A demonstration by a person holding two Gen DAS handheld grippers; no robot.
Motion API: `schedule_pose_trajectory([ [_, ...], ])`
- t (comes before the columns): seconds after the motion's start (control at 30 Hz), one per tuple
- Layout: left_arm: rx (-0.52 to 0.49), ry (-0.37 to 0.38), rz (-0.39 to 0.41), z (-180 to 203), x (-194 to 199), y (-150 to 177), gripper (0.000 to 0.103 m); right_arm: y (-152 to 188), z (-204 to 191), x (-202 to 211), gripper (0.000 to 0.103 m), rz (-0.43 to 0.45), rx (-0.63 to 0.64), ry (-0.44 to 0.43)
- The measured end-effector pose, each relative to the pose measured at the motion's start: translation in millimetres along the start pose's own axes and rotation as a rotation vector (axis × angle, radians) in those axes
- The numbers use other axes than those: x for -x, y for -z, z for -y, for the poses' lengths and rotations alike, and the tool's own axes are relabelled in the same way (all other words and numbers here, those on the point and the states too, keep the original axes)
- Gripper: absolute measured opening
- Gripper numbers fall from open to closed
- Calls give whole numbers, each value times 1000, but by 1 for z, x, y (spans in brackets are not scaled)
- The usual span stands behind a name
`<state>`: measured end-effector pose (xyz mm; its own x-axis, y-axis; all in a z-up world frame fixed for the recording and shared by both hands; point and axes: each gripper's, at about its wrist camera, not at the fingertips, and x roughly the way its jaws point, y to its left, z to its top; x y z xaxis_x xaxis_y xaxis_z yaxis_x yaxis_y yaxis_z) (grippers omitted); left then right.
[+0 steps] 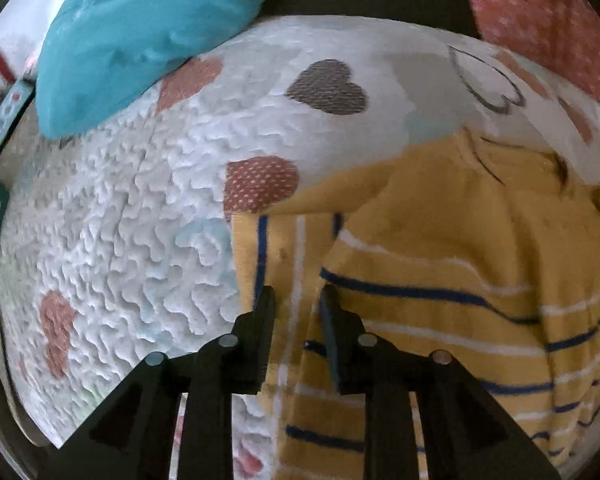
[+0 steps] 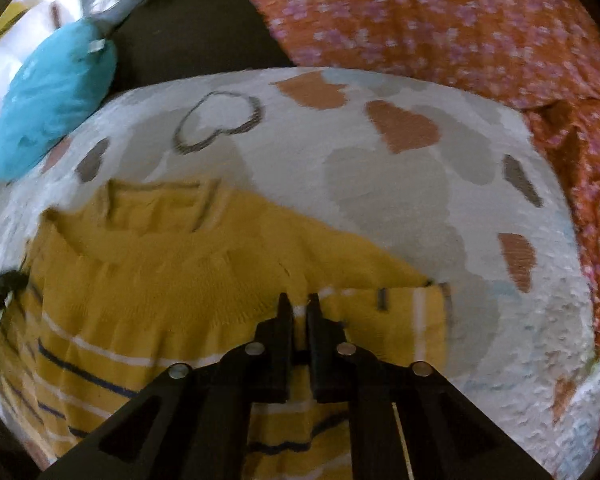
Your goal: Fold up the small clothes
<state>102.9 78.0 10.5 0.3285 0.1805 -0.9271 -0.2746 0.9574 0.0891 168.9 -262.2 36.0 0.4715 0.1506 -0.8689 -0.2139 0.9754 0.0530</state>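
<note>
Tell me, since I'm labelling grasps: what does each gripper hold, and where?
Both grippers sit over the yellow striped top. The left gripper looks open; whether the right gripper pinches fabric cannot be told.

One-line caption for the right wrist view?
Right gripper, jaws nearly closed, over a yellow striped top lying on a heart-print cover.

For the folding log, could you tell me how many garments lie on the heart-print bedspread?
2: a yellow striped top under both grippers, and a teal garment at the bedspread's far left edge. Others may be hidden.
</note>
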Motion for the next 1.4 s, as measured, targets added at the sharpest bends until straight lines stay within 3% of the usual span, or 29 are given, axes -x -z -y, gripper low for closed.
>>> schedule_pose_trajectory([
  [0.17, 35, 12, -9, -8, -4, 0, 27, -7, 15, -8, 5, -16, -64, 44],
  [0.2, 28, 0, -6, -9, -4, 0, 31, -7, 16, -10, 10, -18, -73, 49],
  [0.27, 43, -13, -7, -14, -5, 0, 41, -7, 22, -10, 30, -23, -92, 61],
  [0.3, 61, -5, -13, -17, -5, 0, 44, -6, 27, -8, 44, -25, -108, 61],
  [0.33, 99, 34, -27, -26, -4, -1, 44, -5, 33, -6, 47, -28, -129, 45],
  [0.4, 162, 90, -41, -37, 2, 2, 43, -1, 52, 8, 47, -7, -198, -31],
  [0.53, 266, 164, -12, -62, 30, 23, 43, 16, 77, 51, 47, 64, -247, -44],
  [0.6, 292, 188, -1, -67, 40, 38, 43, 32, 83, 71, 47, 76, -264, -91],
  [0.7, 346, 226, -15, -73, 43, 69, 43, 62, 76, 86, 47, 70, -253, -192],
  [0.8, 375, 246, -44, -71, 35, 99, 44, 93, 59, 79, 47, 5, -219, -285],
  [0.87, 388, 239, -48, -73, 30, 107, 45, 108, 62, 63, 47, -61, -264, -270],
  [0.97, 457, 290, -42, -83, 28, 112, 47, 118, 81, 49, 47, -130, -345, -135],
  [1.03, 499, 340, -24, -91, 27, 117, 47, 116, 85, 60, 49, -128, -373, -133],
  [1.1, 515, 379, 6, -97, 27, 125, 47, 105, 73, 82, 49, -87, -336, -125],
  [1.23, 612, 468, 10, -108, 28, 139, 51, 65, 11, 112, 50, -45, -191, -213],
  [1.4, 657, 567, 1, -110, 30, 151, 61, 17, -105, 89, 54, -154, -26, -409],
])
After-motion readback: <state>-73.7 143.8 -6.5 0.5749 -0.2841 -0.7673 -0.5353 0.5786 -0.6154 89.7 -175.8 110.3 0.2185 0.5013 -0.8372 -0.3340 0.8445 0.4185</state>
